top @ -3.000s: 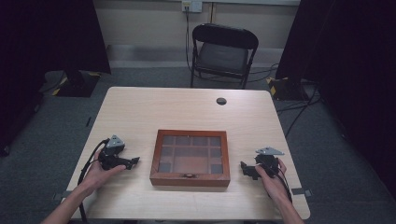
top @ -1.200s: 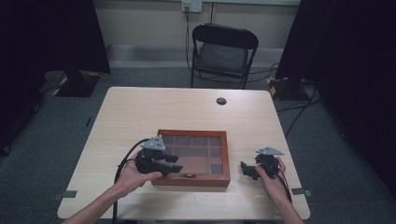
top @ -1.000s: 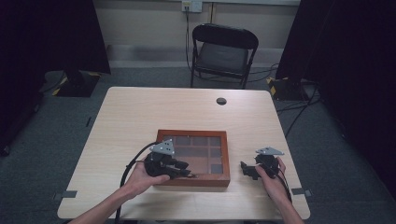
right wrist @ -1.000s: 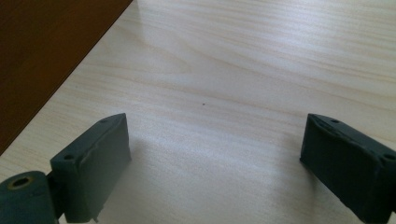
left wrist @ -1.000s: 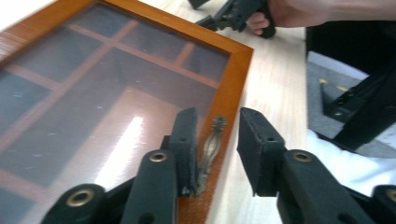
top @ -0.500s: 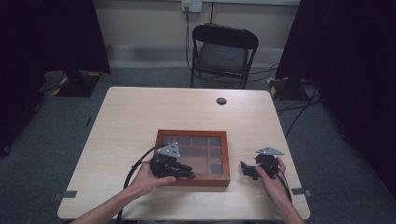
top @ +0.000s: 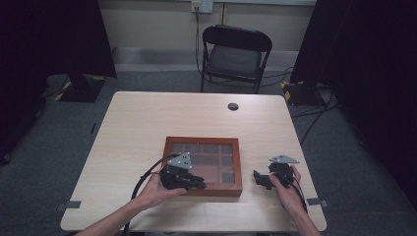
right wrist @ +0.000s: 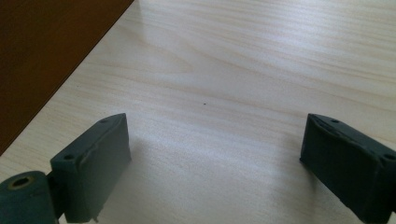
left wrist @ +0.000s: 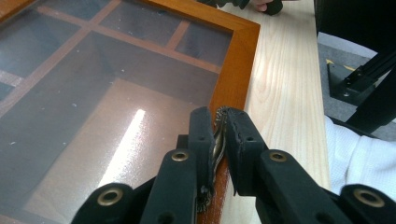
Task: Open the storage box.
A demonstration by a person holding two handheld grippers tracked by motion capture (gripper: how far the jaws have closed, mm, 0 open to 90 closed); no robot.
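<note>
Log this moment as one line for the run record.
left gripper: jaws just closing, shut on brass clasp | wooden box: lid down | right gripper: open over table

High overview; two close finger-level views, sharing box [top: 202,165] edge.

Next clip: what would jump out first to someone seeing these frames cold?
The wooden glass-lidded box near the front of the pale table draws the eye. At its front edge the left gripper has just been closing, and its jaws now pinch the small brass latch on the frame. The right gripper rests open on the table to the right of the box, apart from it, with nothing between its jaws.
</note>
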